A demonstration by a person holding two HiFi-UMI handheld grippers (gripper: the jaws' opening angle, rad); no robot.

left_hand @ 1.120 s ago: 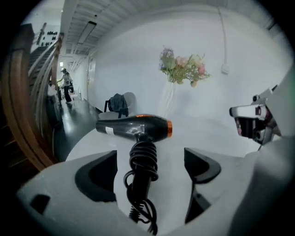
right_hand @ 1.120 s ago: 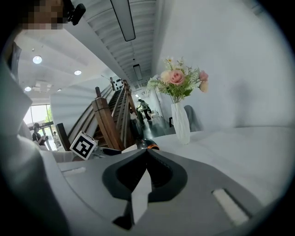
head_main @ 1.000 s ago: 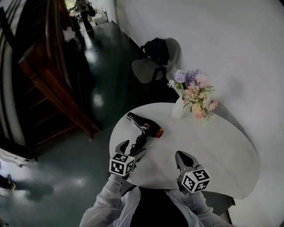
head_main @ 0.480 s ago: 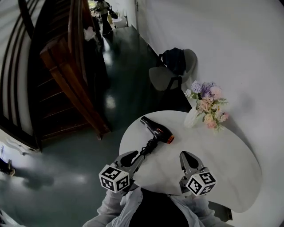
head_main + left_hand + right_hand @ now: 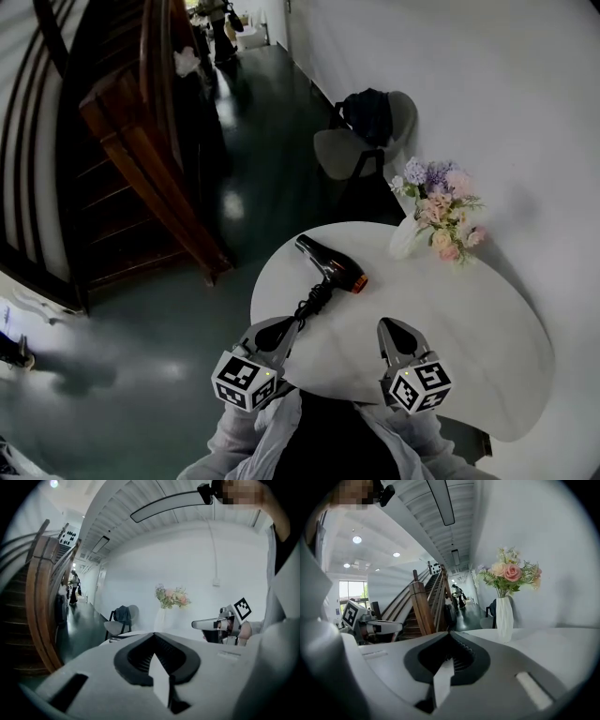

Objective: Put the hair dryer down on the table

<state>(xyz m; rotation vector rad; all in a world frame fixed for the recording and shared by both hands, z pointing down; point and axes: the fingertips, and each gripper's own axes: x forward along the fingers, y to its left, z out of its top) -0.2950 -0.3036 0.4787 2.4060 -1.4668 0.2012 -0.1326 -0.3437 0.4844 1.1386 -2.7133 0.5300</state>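
Since a second ago the left gripper (image 5: 287,327) has drawn back from the hair dryer (image 5: 330,264), which lies on its side on the round white worktop (image 5: 459,323). Its cord (image 5: 313,300) trails toward that gripper. The left jaws have just been closing and now meet, empty. The right gripper (image 5: 388,328) hovers alongside, jaws pressed together, holding nothing.

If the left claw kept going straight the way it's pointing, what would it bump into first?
Probably the cord of the hair dryer, lying on the table just ahead of the left claw, which has just closed empty; then the dryer itself. Height is unclear: it might pass over both.
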